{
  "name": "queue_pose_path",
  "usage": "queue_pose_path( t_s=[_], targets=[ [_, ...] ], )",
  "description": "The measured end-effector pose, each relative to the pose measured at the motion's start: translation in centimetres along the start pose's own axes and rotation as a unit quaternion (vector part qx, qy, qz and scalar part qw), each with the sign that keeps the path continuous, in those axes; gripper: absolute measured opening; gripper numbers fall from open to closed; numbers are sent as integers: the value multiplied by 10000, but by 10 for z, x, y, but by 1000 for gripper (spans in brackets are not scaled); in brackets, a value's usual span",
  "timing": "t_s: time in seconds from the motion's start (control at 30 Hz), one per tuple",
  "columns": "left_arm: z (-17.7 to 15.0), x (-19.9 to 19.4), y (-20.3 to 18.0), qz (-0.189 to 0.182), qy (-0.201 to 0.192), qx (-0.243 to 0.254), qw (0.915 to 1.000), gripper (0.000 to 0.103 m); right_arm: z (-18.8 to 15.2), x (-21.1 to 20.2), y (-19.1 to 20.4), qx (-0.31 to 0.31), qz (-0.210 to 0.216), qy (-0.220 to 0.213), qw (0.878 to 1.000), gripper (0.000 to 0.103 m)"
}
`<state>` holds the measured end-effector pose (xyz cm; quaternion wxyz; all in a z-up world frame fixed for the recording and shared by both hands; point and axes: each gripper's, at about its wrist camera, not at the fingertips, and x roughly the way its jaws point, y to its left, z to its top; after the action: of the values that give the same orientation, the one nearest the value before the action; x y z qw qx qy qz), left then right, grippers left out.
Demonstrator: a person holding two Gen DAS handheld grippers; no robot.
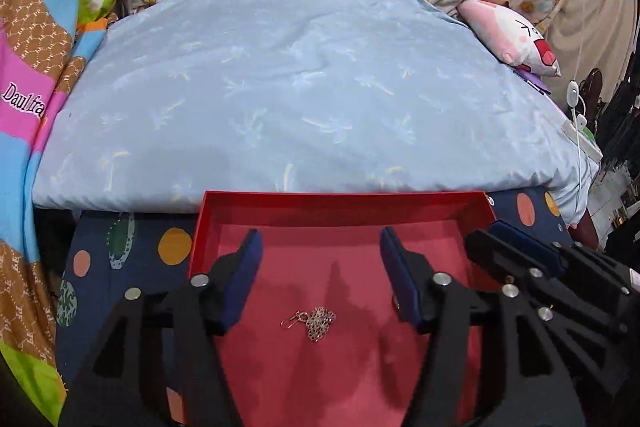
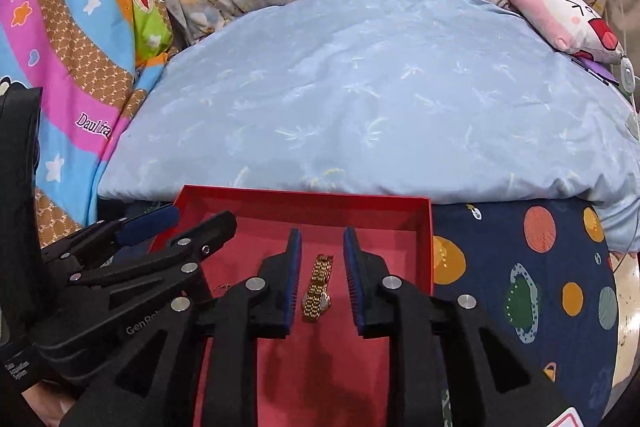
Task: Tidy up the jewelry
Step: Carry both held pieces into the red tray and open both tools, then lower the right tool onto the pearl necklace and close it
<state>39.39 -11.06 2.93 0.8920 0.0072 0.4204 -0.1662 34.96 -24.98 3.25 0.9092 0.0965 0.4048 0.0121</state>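
A shallow red box (image 1: 344, 201) lies open on the bed in front of both grippers. In the left wrist view a small silver chain (image 1: 318, 321) with a hook lies bunched on the box floor. My left gripper (image 1: 319, 237) hangs over it, open wide, with the chain loose between the fingers and untouched. In the right wrist view a gold watch (image 2: 319, 287) lies flat on the floor of the red box (image 2: 304, 197). My right gripper (image 2: 322, 233) straddles it with a gap on each side, so the pads do not press it. Each gripper shows in the other's view, side by side.
The box rests on a dark blue sheet with coloured dots (image 2: 520, 287). Behind it bulges a light blue quilt (image 1: 300, 87). A bright cartoon blanket (image 1: 24, 107) is on the left, a pink plush pillow (image 1: 516, 39) and a white cable (image 1: 576, 115) on the right.
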Motion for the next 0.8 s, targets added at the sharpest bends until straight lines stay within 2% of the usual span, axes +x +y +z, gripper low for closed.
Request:
queue_pose_path(
  t_s=[0.07,0.13,0.2,0.23,0.27,0.33,0.43,0.53,0.63,0.8],
  targets=[
    [-7,-14,1,48,-83,24,10000,60,-5,-13,1,10,23,-52,10000,23],
    [-16,-31,1,86,-154,36,9998,63,-16,-34,3,-27,22,-149,9999,27],
    [-32,-52,3,206,-200,105,9995,67,-31,-57,4,-36,6,-241,9997,39],
    [-43,-65,4,288,-230,153,9992,72,-41,-69,6,-48,2,-283,9996,41],
    [-53,-75,5,345,-234,175,9990,83,-49,-78,6,-55,5,-306,9995,45],
    [-78,-98,7,431,-275,227,9984,88,-74,-102,7,-32,-7,-348,9994,49],
    [-112,-126,11,536,-341,309,9975,88,-117,-128,6,82,8,-295,9995,49],
    [-153,-147,21,498,-148,171,9985,88,-161,-143,6,170,-97,-167,9997,49],
    [-190,-156,30,502,69,-18,9987,88,-206,-153,7,281,-106,37,9995,49],
    [-235,-163,28,576,304,-35,9979,88,-255,-160,19,258,-178,274,9991,41]
  ],
)
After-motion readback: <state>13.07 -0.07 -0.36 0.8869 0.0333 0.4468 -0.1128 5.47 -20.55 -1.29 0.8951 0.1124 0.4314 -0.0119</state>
